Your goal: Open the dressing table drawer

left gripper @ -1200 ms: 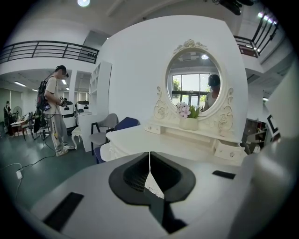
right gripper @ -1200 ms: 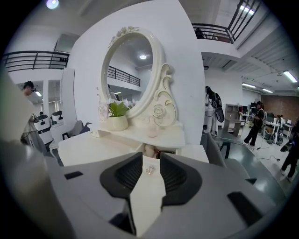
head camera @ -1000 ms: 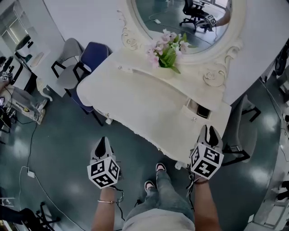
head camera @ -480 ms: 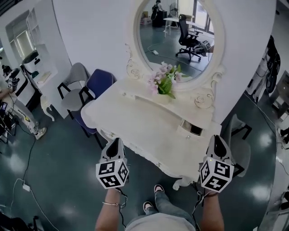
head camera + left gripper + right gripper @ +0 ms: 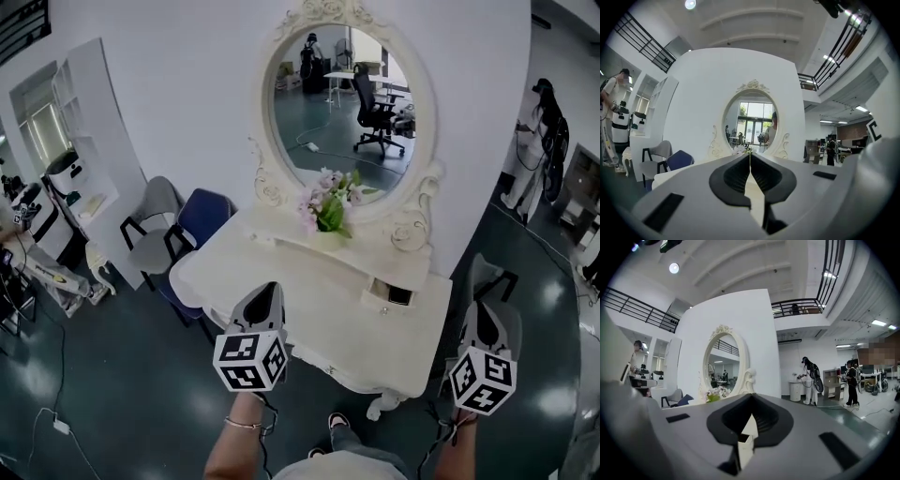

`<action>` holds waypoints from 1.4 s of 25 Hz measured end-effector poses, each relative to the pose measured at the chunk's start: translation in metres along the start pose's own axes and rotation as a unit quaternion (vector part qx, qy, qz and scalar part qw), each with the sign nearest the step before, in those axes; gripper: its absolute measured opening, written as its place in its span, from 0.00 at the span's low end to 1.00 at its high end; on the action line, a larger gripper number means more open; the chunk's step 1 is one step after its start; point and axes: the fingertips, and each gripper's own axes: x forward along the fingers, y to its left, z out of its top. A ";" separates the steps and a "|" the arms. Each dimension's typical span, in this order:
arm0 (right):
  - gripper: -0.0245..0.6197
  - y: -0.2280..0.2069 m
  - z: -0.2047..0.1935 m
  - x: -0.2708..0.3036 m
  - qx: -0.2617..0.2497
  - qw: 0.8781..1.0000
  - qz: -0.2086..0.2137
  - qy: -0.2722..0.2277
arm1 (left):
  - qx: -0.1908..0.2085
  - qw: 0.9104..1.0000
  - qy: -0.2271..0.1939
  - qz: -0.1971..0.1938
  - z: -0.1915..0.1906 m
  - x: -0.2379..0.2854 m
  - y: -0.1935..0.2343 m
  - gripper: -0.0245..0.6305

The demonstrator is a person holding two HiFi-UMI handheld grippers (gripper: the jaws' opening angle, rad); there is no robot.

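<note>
The white dressing table [image 5: 309, 300] stands against the wall under an oval mirror [image 5: 347, 103], with pink flowers [image 5: 323, 208] at the mirror's foot. A small drawer [image 5: 394, 294] on the raised shelf at the table's right stands slightly open, dark inside. My left gripper [image 5: 269, 289] hovers over the table's front left edge with its jaws shut and empty [image 5: 750, 154]. My right gripper [image 5: 487, 307] hangs off the table's right corner, apart from the drawer. Its jaws have just been closing and now meet with nothing between them [image 5: 751, 395].
A grey chair [image 5: 155, 234] and a blue chair [image 5: 204, 220] stand left of the table, and another chair [image 5: 492, 279] is behind its right end. White shelving [image 5: 80, 141] lines the left wall. A person [image 5: 544, 117] stands at the far right.
Both grippers have risen and the view has tilted up, bringing the whole mirror into sight. The right gripper has shifted right, away from the small drawer, to beyond the table's corner.
</note>
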 end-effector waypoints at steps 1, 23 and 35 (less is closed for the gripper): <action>0.05 -0.008 -0.004 -0.002 0.006 1.000 -0.005 0.003 | 0.003 1.000 -0.002 -0.003 0.003 0.003 -0.003 0.07; 0.04 -0.043 -0.027 0.010 0.030 0.998 -0.036 0.029 | -0.001 1.000 0.013 -0.015 -0.008 0.042 -0.023 0.07; 0.04 -0.049 -0.029 0.014 0.016 0.998 -0.048 0.031 | -0.008 0.999 0.027 -0.019 -0.019 0.054 -0.026 0.07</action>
